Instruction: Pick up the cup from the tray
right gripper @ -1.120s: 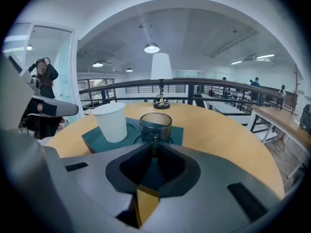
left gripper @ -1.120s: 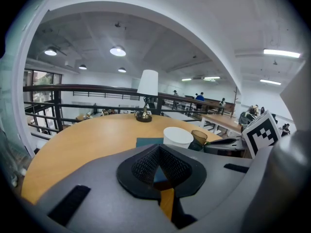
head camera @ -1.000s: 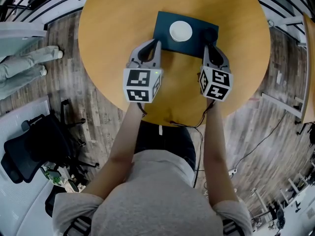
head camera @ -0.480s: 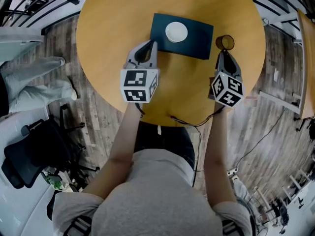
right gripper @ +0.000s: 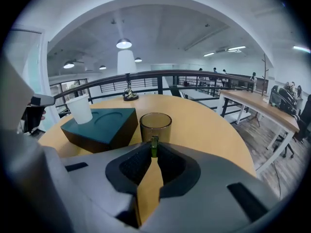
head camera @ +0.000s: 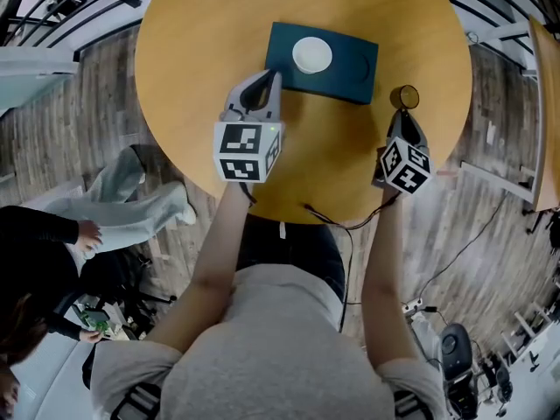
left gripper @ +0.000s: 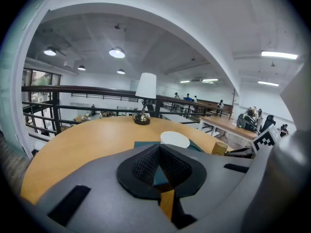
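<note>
A dark teal tray (head camera: 350, 59) lies on the round wooden table (head camera: 192, 33). A white cup (head camera: 312, 55) stands in its left recess, and the right recess is bare. My right gripper (head camera: 403, 116) is off the tray's right side, shut on the handle of a brown see-through cup (head camera: 403, 97). In the right gripper view the handle sits pinched between the pads of my right gripper (right gripper: 154, 147), with the brown cup (right gripper: 155, 126) upright beside the tray (right gripper: 104, 123); its base is hidden. My left gripper (head camera: 273, 79) is shut and holds nothing, just short of the tray's near-left edge.
A table lamp (left gripper: 144, 98) stands at the table's far side. A thin cable (head camera: 332, 221) hangs at the near edge. A person in dark clothes (head camera: 35, 243) and a black chair are on the floor at the left. Other tables (right gripper: 257, 110) stand to the right.
My right gripper carried the brown cup out of the tray's right recess, rightward and nearer to me. The left gripper stayed put. A person moved across the floor at the left.
</note>
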Available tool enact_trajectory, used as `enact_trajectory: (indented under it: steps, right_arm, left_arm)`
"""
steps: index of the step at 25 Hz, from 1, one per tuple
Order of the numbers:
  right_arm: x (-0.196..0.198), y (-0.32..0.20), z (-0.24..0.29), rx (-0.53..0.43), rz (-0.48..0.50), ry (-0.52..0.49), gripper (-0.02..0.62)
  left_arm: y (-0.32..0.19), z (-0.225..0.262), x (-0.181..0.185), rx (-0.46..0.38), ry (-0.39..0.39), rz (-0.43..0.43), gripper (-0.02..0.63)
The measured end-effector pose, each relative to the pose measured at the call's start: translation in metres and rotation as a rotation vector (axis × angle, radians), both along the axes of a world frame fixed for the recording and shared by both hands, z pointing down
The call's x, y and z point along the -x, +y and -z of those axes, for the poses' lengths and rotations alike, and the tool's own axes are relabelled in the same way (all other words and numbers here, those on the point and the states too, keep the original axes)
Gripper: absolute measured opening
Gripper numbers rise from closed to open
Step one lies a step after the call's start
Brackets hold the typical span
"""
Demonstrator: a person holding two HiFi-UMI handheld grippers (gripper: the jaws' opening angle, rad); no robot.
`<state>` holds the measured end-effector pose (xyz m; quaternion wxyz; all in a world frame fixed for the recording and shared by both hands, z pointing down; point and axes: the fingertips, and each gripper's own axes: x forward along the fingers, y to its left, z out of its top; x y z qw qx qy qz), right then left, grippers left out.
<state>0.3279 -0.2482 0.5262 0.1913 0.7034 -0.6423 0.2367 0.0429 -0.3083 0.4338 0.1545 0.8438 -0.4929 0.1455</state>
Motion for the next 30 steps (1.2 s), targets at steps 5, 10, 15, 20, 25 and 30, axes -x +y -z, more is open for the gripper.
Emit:
enact_trajectory:
  steps: [5, 10, 15, 20, 25, 30]
  right_arm:
    - [0.003, 0.006, -0.020, 0.036, 0.003, -0.010, 0.038]
    - [0.004, 0.007, -0.029, 0.055, 0.011, -0.005, 0.038]
    - [0.006, 0.006, -0.040, 0.084, 0.022, 0.003, 0.038]
    - [0.006, 0.007, -0.043, 0.096, 0.025, 0.003, 0.038]
    - [0.007, 0.008, -0.049, 0.118, 0.035, 0.017, 0.040]
    - [0.009, 0.010, -0.053, 0.128, 0.020, 0.017, 0.040]
  left_arm:
    - [-0.001, -0.001, -0.001, -0.007, -0.011, -0.002, 0.006]
    - [-0.002, -0.002, -0.001, -0.006, -0.019, -0.004, 0.006]
    - [-0.002, -0.002, -0.002, -0.006, -0.024, -0.008, 0.006]
    - [-0.001, -0.002, -0.002, -0.004, -0.025, -0.008, 0.006]
    - [0.000, -0.005, -0.002, 0.001, -0.022, -0.006, 0.006]
    - [0.001, -0.007, -0.001, 0.008, -0.021, -0.012, 0.006]
